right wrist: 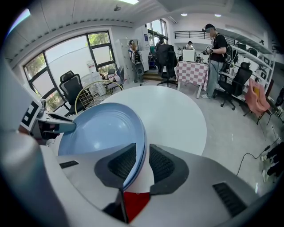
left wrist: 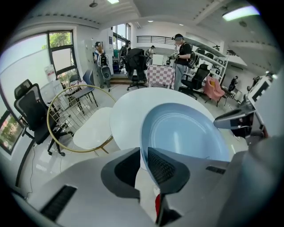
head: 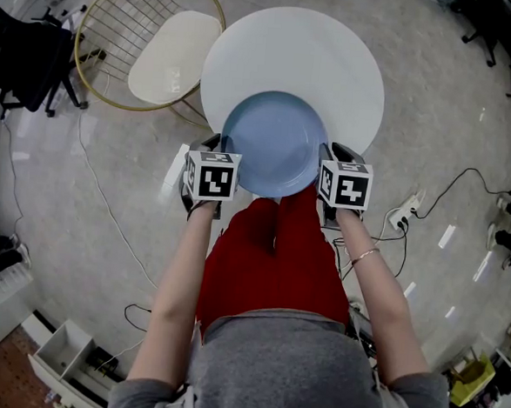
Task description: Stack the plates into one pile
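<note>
A blue plate (head: 275, 143) lies on the near side of the round white table (head: 293, 44), its near rim just over the table's edge. My left gripper (head: 218, 144) is at the plate's left rim and my right gripper (head: 333, 152) at its right rim. In the left gripper view the rim of the plate (left wrist: 191, 133) runs between the jaws of the left gripper (left wrist: 143, 164), which stand slightly apart. In the right gripper view the plate (right wrist: 97, 128) leans on the inner pad of the right gripper (right wrist: 146, 162). A thin gap shows before the outer pad.
A gold wire chair with a cream seat (head: 170, 58) stands close to the table's far left. Cables and a power strip (head: 403, 219) lie on the floor to the right. People (left wrist: 181, 57) and office chairs are far back in the room.
</note>
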A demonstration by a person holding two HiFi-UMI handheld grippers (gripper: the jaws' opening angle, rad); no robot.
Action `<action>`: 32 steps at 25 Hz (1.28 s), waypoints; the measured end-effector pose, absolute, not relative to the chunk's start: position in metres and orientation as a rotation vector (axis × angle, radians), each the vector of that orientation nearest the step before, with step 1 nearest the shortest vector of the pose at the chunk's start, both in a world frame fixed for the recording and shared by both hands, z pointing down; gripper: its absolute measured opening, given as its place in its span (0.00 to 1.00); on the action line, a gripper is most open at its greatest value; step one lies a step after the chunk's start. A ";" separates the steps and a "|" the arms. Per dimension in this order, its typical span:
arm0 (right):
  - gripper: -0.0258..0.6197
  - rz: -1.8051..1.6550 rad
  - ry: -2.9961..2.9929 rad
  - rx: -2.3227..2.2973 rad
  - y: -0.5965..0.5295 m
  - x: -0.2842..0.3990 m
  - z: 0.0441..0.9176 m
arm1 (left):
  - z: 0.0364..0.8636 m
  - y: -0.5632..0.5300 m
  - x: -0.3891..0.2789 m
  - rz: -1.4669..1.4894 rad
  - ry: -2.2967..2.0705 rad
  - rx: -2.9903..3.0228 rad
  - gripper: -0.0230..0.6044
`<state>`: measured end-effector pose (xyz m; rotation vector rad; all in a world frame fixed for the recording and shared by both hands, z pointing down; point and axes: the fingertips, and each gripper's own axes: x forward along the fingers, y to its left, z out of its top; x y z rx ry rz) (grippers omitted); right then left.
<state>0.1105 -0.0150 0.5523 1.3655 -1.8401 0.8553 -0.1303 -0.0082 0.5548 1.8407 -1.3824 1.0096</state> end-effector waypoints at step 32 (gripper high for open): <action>0.12 0.673 -2.265 1.463 -0.037 0.073 0.455 | 0.461 -0.039 -0.137 0.647 -1.613 2.137 0.06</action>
